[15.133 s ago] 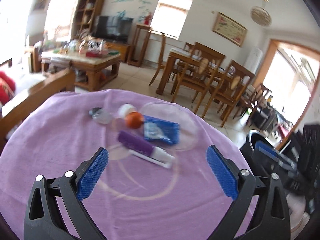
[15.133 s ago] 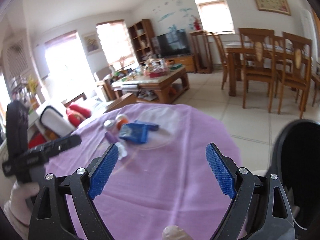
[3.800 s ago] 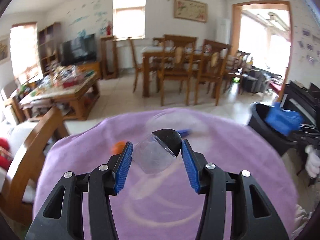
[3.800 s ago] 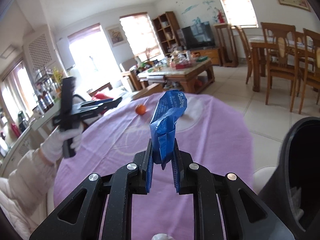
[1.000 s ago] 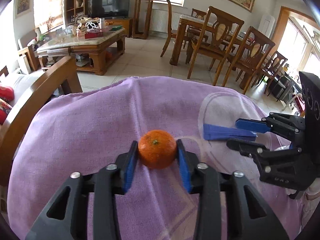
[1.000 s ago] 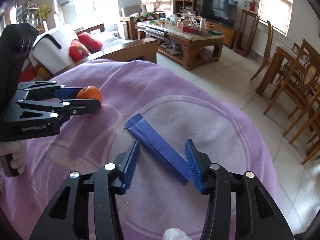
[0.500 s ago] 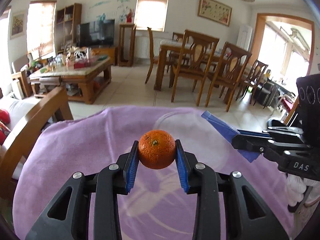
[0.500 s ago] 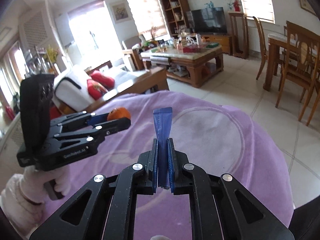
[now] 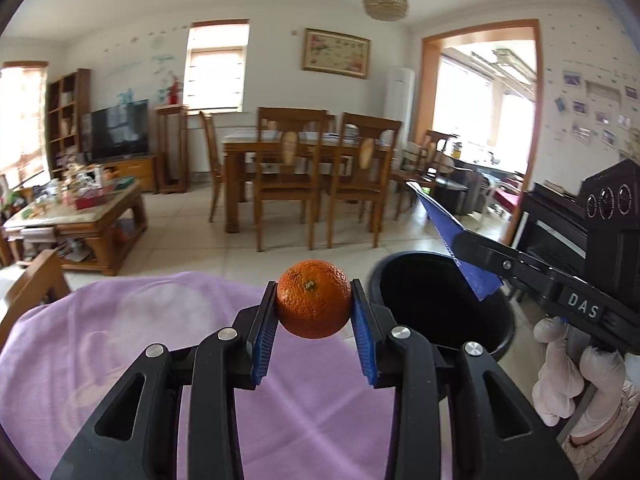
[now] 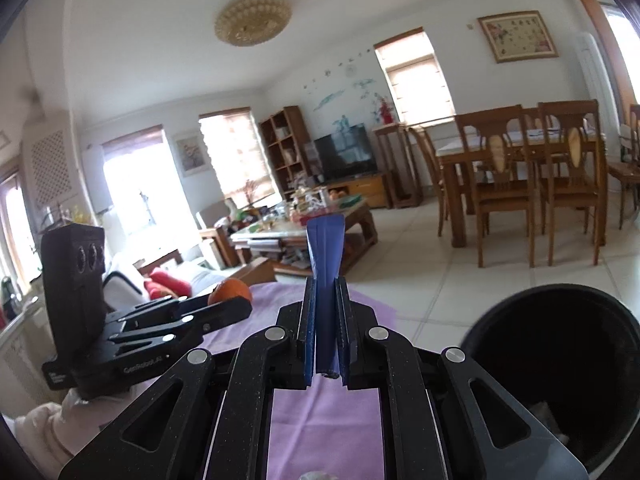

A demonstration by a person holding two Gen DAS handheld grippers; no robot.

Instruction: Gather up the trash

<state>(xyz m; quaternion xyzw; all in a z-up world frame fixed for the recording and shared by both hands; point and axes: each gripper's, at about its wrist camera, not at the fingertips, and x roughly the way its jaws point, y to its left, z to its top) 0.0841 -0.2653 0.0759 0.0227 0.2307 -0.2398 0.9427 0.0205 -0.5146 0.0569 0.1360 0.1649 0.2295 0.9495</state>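
Both clamped — left hand-held gripper (image 9: 314,312) w/ orange (image 9: 313,298), right hand-held gripper (image 10: 325,336) w/ blue wrapper (image 10: 326,256).

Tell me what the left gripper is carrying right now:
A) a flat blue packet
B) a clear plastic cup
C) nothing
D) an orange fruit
D: the left gripper has its blue pads pressed on either side of the orange fruit, lifted off the purple tablecloth.

A home's living-dining room: television (image 9: 116,130), cluttered coffee table (image 9: 80,216), wooden dining chairs (image 9: 290,176), framed picture (image 9: 335,53), ceiling lamps (image 9: 385,1).
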